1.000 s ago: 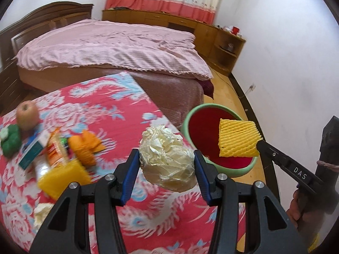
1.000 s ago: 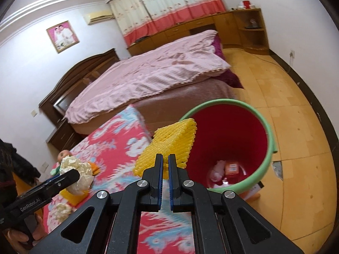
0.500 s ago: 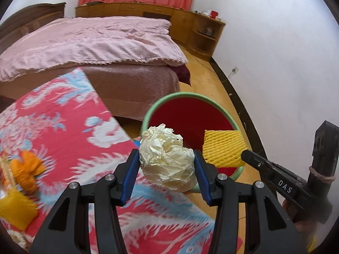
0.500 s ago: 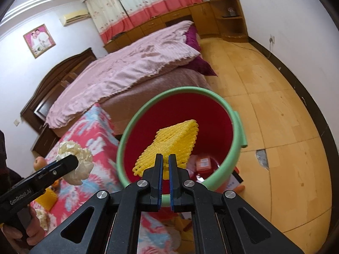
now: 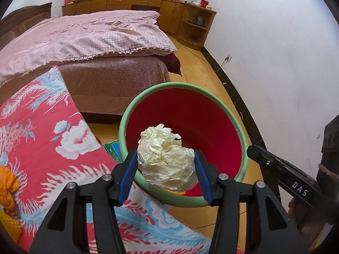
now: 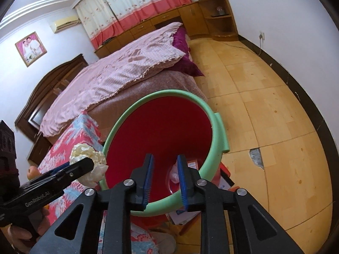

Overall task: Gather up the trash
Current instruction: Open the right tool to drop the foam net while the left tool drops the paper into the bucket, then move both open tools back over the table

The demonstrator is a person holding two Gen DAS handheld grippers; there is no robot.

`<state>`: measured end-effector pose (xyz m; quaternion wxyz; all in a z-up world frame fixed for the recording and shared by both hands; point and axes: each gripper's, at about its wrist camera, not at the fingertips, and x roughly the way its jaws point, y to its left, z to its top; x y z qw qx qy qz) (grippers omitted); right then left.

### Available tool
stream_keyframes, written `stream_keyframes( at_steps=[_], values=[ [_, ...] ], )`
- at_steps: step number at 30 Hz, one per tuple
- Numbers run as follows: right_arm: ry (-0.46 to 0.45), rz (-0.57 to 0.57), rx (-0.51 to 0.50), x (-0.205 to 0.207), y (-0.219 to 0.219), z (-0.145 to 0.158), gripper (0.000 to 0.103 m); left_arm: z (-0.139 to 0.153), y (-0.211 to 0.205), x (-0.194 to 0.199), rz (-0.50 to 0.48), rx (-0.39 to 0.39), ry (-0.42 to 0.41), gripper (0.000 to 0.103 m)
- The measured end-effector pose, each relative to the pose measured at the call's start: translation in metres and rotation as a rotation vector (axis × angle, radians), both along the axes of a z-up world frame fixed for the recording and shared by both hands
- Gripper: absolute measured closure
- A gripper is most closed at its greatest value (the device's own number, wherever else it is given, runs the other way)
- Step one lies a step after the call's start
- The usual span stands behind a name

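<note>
Leftmost, the floral-clothed desk (image 5: pixel 53 148). Next, the left gripper (image 5: pixel 166 165), jaws opening yet touching the crumpled paper ball (image 5: pixel 167 160) on both sides, poised above the near rim of the green-rimmed red bin (image 5: pixel 233 118). Rightmost, the right gripper (image 6: pixel 164 180), jaws opening, nothing between them, over that bin.

Place: home bedroom
Evidence: bed (image 5: pixel 84 40) with pink quilt, curtains (image 6: pixel 135 6), wooden cabinets (image 5: pixel 131 4), framed portrait (image 6: pixel 31 48)

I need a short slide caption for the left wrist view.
Left tool, jaws opening, with a crumpled paper ball between them over the red bucket.
</note>
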<state>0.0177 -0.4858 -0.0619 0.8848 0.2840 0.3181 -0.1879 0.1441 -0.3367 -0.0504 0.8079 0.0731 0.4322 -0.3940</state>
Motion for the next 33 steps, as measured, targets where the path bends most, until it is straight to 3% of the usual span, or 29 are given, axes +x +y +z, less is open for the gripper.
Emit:
stream_keyframes(
  at_steps=[5, 21, 33],
  values=[
    [-0.007, 0.004, -0.010, -0.001, 0.001, 0.003, 0.078, 0.000, -0.002, -0.001, 0.004, 0.004, 0.002, 0.042],
    [-0.025, 0.038, -0.027, -0.008, 0.024, 0.018, 0.076, 0.022, 0.036, -0.011, 0.060, -0.029, -0.012, 0.042],
    [-0.041, 0.127, -0.048, -0.005, 0.066, 0.035, 0.061, 0.043, 0.099, -0.020, 0.179, -0.052, -0.041, 0.042]
  ],
)
